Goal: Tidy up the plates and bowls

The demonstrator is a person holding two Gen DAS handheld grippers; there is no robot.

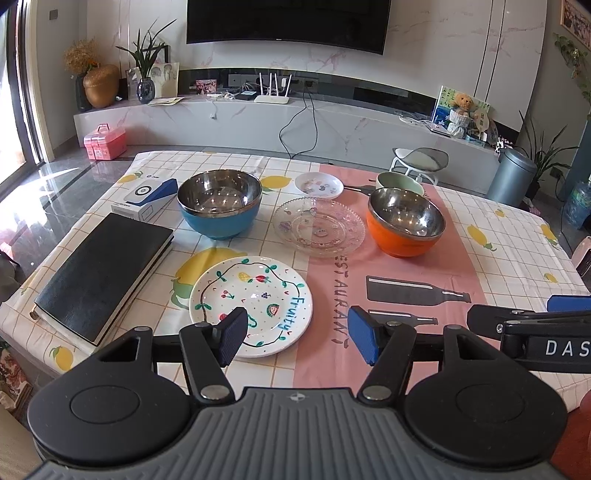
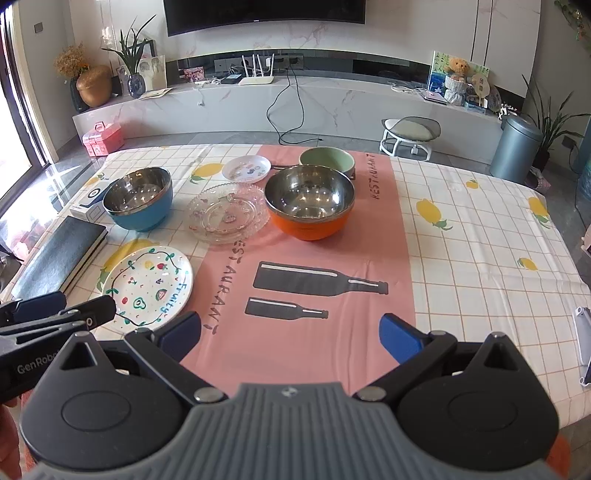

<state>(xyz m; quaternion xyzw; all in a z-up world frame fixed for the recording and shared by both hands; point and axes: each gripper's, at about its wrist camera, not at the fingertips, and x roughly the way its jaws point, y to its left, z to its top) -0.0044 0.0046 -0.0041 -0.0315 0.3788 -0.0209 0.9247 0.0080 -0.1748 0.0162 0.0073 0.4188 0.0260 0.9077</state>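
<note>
Blue bowl (image 1: 219, 206), orange bowl (image 1: 406, 223), pale green bowl (image 1: 399, 182), fruit-painted white plate (image 1: 251, 306), clear plate (image 1: 319, 227) apparently flower-patterned, lemon-checked tablecloth (image 1: 509, 266).

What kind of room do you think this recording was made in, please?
Most likely a home living room: a wall-mounted TV hangs above a long marble media console, with houseplants nearby.

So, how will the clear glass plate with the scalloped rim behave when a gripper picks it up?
The clear glass plate with the scalloped rim looks rigid and probably fragile, so a drop may crack it. Its glossy surface suggests that it could slip between the pads. It lies flat on the tablecloth, so its low rim may be hard to get under.
</note>
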